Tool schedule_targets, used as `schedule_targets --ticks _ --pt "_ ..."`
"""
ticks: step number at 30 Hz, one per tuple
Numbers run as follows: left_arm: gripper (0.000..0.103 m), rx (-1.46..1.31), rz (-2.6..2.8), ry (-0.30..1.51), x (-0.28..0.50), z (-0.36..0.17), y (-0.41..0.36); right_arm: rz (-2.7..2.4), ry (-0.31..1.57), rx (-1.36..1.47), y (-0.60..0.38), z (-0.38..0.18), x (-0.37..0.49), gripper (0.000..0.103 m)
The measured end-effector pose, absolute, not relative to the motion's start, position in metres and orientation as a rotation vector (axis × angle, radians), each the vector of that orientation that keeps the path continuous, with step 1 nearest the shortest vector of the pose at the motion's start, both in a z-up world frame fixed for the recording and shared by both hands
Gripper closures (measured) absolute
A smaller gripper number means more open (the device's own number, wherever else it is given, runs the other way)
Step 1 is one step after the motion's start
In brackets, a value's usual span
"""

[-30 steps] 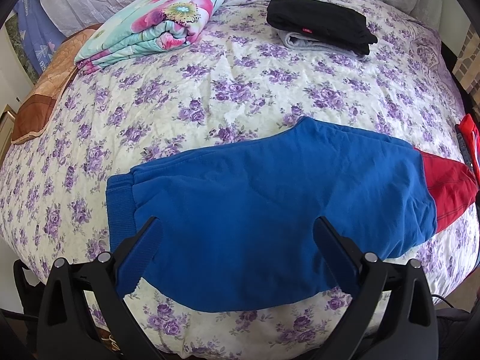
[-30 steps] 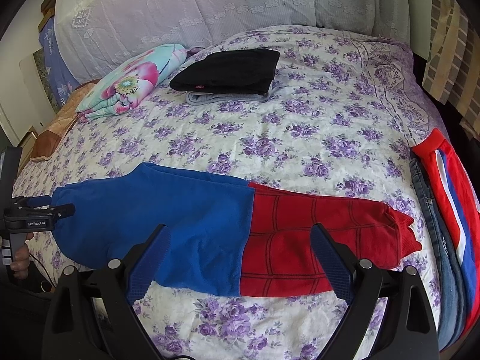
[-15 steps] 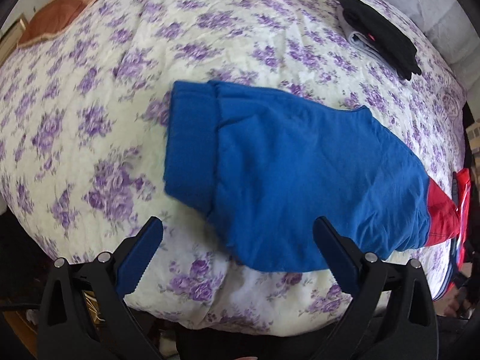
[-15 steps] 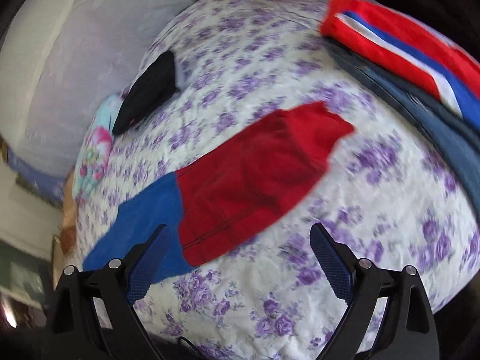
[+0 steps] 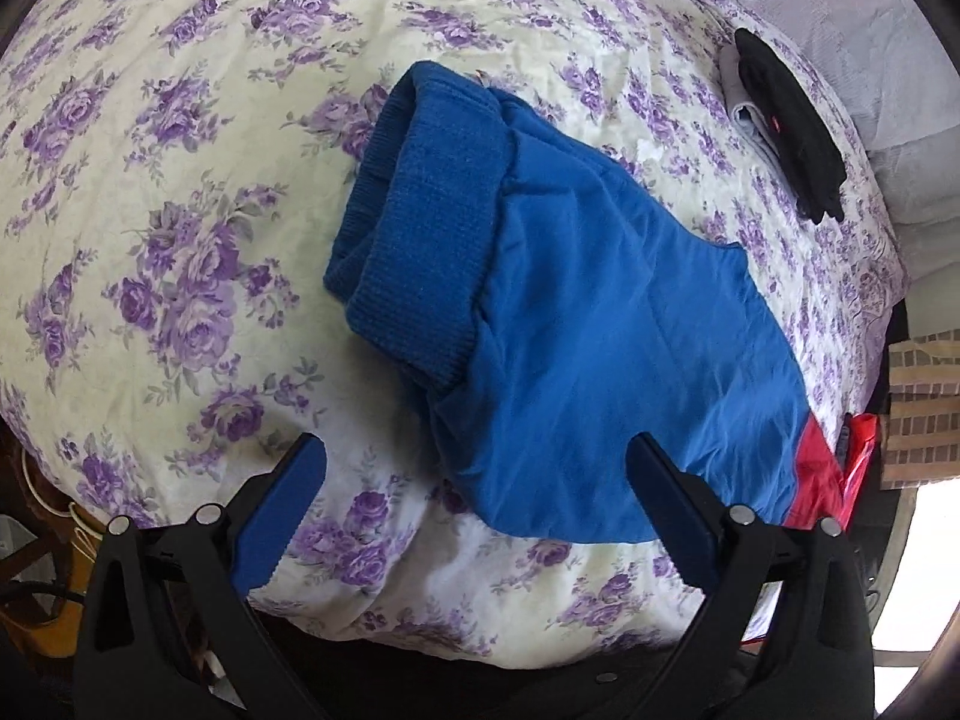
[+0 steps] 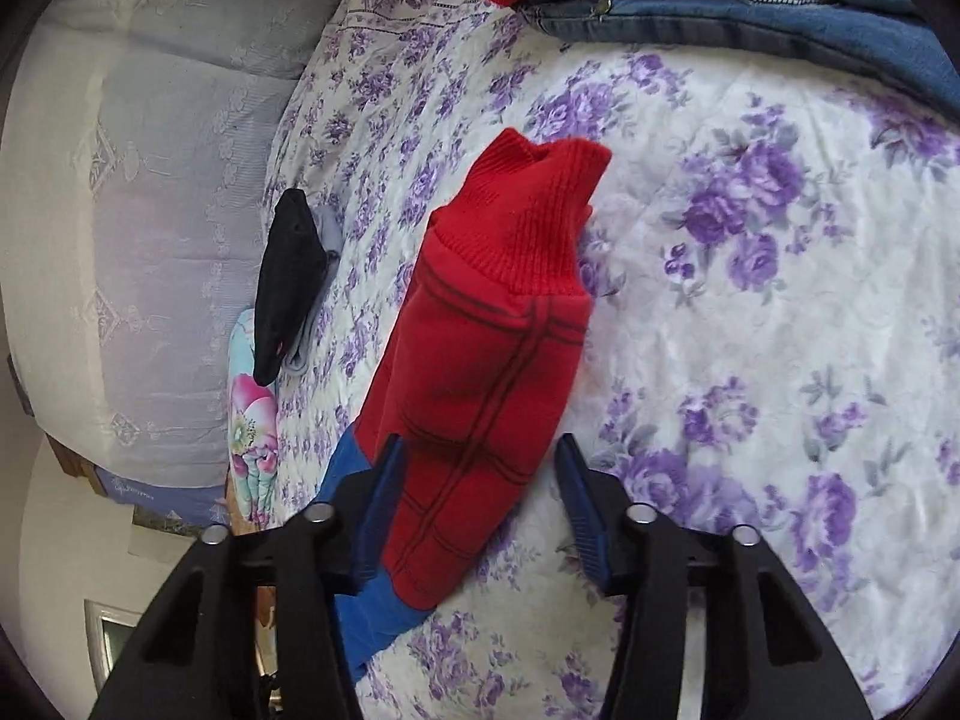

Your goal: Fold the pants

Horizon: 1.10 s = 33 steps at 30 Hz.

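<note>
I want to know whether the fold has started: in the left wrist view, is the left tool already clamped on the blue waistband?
No. The left tool is open, and the blue waistband lies flat on the bedspread beyond its fingertips.

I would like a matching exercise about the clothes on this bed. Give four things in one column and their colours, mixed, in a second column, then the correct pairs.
Things:
1. waistband of the pants
2. leg cuff of the pants
3. folded garment on top of the far stack
4. jeans by the bed's edge

Colours:
A. black
B. denim blue
C. red
D. bright blue

Pairs: 1-D, 2-C, 3-A, 4-B
</note>
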<state>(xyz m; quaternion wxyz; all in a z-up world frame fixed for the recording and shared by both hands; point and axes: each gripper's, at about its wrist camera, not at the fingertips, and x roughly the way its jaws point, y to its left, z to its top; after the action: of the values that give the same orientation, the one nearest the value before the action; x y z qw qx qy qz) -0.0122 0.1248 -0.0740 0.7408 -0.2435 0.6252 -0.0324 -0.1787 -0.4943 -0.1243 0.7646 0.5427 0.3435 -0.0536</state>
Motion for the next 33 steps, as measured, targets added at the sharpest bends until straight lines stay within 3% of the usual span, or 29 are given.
schedule_targets --ticks 1,3,13,14,16,18,21,26,33 --pt "0.005 -0.564 -0.080 1.366 -0.011 -0.075 0.126 -0.114 0.743 1.153 -0.492 -0.121 -0.180 0.085" --pt "0.005 -0.577 -0.075 1.357 -0.010 -0.074 0.125 -0.091 0.738 1.097 -0.489 -0.110 -0.182 0.093" --pt "0.006 -0.569 -0.045 1.336 -0.001 -0.070 0.137 -0.051 0.763 0.904 -0.501 -0.047 -0.192 0.098" --pt "0.009 -0.566 -0.046 1.339 0.001 -0.071 0.137 -0.052 0.766 0.892 -0.500 -0.044 -0.193 0.098" --pt "0.033 -0.566 -0.065 1.340 0.005 -0.071 0.136 -0.055 0.768 0.891 -0.496 -0.042 -0.194 0.099" --pt "0.065 -0.549 -0.076 1.351 0.009 -0.072 0.135 -0.064 0.757 0.907 -0.493 -0.040 -0.197 0.099" --pt "0.081 -0.561 -0.065 1.360 0.010 -0.073 0.141 -0.084 0.742 0.919 -0.491 -0.038 -0.203 0.100" --pt "0.085 -0.625 -0.136 1.316 0.009 -0.055 0.152 -0.085 0.677 0.933 -0.495 -0.016 -0.204 0.100" --pt "0.086 -0.626 -0.252 1.169 0.038 0.015 0.145 -0.038 0.552 0.935 -0.515 0.031 -0.175 0.100"
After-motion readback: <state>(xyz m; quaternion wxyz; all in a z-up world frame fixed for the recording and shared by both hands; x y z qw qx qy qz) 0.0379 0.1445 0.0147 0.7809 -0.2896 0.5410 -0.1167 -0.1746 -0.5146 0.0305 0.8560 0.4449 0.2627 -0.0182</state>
